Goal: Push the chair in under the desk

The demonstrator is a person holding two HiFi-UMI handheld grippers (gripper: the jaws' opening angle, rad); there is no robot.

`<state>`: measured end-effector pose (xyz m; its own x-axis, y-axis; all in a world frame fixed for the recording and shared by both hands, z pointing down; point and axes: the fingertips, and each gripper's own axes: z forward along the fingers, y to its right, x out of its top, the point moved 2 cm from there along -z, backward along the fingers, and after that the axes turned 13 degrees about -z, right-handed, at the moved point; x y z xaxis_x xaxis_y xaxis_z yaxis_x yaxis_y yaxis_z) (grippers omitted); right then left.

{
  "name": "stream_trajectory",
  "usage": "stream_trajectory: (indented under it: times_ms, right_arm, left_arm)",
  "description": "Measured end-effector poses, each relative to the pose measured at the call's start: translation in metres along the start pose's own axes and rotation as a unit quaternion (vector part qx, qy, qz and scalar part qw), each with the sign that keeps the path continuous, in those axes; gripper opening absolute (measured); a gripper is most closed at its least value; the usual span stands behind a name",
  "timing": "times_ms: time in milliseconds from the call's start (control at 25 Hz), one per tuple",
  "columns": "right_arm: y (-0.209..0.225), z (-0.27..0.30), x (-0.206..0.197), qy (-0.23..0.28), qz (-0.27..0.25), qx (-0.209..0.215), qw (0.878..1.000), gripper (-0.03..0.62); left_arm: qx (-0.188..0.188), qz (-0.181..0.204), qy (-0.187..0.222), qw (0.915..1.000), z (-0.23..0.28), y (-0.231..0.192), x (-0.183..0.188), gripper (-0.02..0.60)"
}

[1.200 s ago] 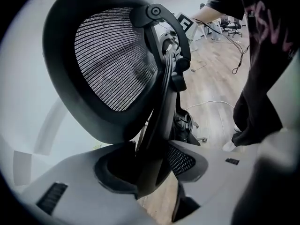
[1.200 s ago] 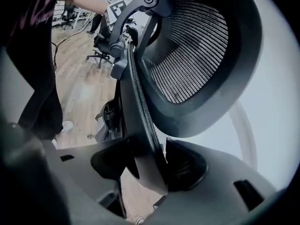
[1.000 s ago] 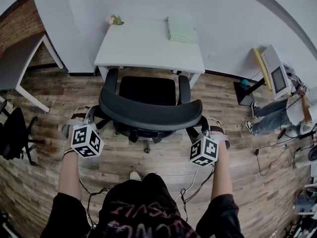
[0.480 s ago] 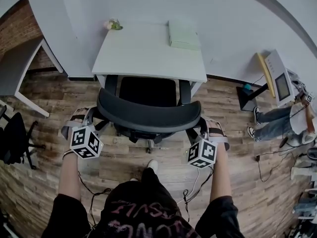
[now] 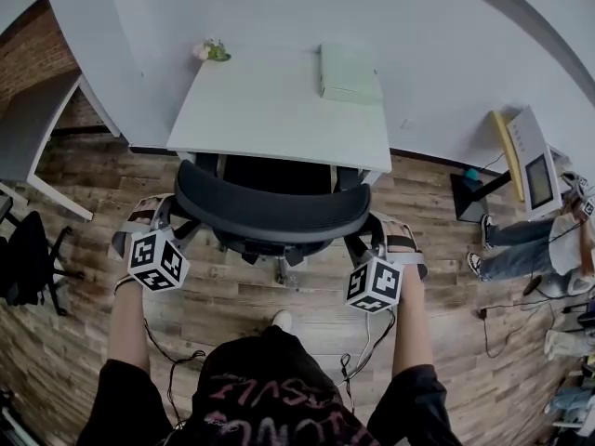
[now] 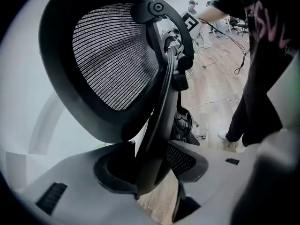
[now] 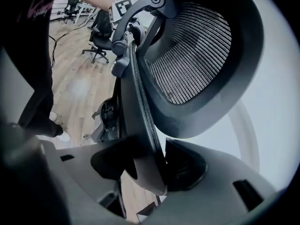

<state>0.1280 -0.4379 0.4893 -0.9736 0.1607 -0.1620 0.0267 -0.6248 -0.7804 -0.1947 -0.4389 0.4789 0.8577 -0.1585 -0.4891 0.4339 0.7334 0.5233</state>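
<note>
The chair point(image 5: 274, 214) stands at the front edge of the desk point(image 5: 279, 110), with its curved backrest turned away from the desk toward the person, who stands behind it. The left gripper point(image 5: 160, 219) and the right gripper point(image 5: 383, 235) sit at the two outer ends of that backrest, on the side away from the desk. Each gripper view shows the backrest's dark rim filling the gap between the pads, so both pairs of tongs are clenched on the chair. Holding both ends at once likely keeps the rolling chair square to the desk while it is pushed straight in. A pale green box point(image 5: 350, 72) lies on the desk's far right part, clear of the chair. Compared with a second ago, much less of the black seat shows in front of the desk: most of it and the armrests now lie under the desktop, and the backrest is nearer the desk's front edge. The grip points on the backrest are unchanged, so the push seems well along but not finished.
</note>
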Motion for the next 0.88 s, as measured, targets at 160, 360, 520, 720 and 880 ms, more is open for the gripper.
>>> stream_trajectory:
  times_ms: [160,360,520,720,880]
  right_arm:
    - [0.017,0.020,-0.004,0.006,-0.005,0.000,1.000,0.230]
    - [0.027,0.032,-0.005,0.021,-0.011,-0.001,1.000,0.230]
    - [0.031,0.037,-0.004,0.025,-0.012,0.000,1.000,0.230]
    - [0.038,0.046,-0.007,0.026,-0.013,0.003,1.000,0.230]
    - [0.044,0.055,-0.008,0.021,-0.014,0.007,1.000,0.230]
  left_arm:
    - [0.006,-0.007,-0.003,1.0000,0.015,-0.017,0.004,0.222]
    - [0.007,-0.011,-0.012,0.9998,0.028,-0.031,0.005,0.227]
    - [0.017,-0.009,-0.028,0.9994,0.035,-0.038,0.005,0.235]
    - [0.021,-0.009,-0.021,0.9995,0.044,-0.047,0.008,0.237]
    - [0.022,-0.010,-0.017,0.9995,0.051,-0.055,0.008,0.238]
